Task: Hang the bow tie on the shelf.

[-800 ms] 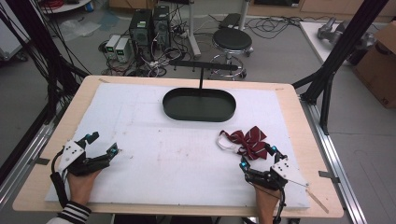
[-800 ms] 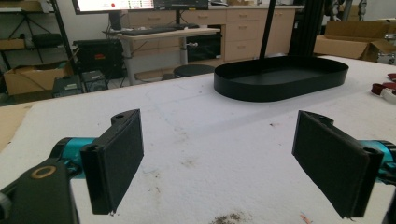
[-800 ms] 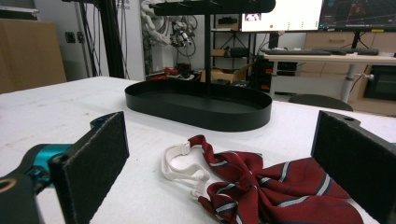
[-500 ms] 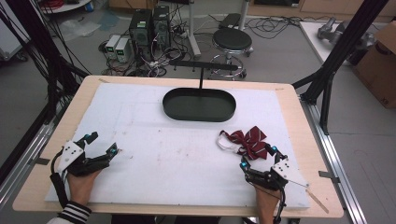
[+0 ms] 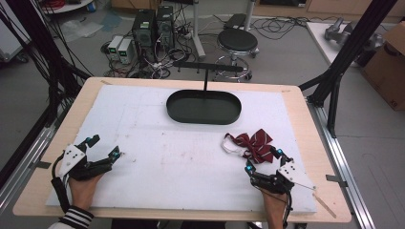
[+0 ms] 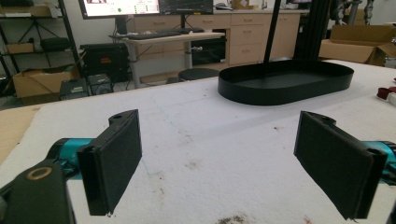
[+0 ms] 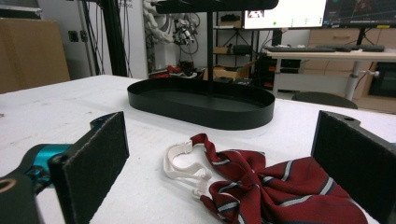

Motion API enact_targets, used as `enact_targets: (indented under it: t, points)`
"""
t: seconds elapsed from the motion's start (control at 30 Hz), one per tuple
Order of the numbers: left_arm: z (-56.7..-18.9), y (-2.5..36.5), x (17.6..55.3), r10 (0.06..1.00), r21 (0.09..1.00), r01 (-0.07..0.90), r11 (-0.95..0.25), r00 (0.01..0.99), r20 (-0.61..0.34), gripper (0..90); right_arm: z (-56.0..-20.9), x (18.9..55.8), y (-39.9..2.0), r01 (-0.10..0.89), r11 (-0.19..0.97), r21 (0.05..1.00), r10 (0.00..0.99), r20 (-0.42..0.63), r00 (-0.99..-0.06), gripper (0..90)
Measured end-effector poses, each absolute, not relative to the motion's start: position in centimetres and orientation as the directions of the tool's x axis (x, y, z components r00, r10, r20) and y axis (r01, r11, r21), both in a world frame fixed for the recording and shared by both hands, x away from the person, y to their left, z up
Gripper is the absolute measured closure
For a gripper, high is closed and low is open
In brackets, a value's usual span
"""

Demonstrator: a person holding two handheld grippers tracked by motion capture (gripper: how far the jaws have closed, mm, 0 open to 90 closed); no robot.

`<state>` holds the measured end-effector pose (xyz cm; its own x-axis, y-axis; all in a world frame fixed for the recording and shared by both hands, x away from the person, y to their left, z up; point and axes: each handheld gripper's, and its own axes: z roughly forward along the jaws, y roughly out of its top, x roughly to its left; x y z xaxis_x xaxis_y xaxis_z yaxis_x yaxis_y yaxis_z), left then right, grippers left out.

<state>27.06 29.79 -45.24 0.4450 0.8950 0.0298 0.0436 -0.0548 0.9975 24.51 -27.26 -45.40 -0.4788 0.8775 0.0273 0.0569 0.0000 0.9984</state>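
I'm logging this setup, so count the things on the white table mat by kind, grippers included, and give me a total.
Grippers: 2, left gripper and right gripper
Black oval tray: 1
Red striped bow tie with white strap: 1
Total: 4

High view above the table's (image 5: pixel 143 119) near edge, looking forward and down, both gripper views low over the tabletop, facing the far side, close to their own jaws, all three sharing the black tray (image 5: pixel 204 107) (image 6: pixel 285 81) (image 7: pixel 201 100)
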Motion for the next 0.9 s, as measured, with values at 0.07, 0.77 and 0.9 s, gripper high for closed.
enact_targets:
  t: [0.07,0.77,0.9]
  points:
    - [-45.2,29.7,27.0,0.896,0.997,0.043,-0.059,0.443,0.034,15.6,-45.3,24.7,-27.2,0.081,0.006,0.997,0.870,0.035,-0.492,2.9]
    - [-45.2,29.8,27.1,0.897,0.997,0.045,-0.058,0.442,0.032,15.6,-39.2,28.7,-23.3,0.257,0.279,0.925,0.748,-0.041,-0.663,5.3]
    - [-45.2,29.8,27.1,0.897,0.997,0.046,-0.059,0.440,0.033,15.6,-38.7,30.0,-22.6,0.325,0.291,0.900,0.741,0.003,-0.671,5.3]
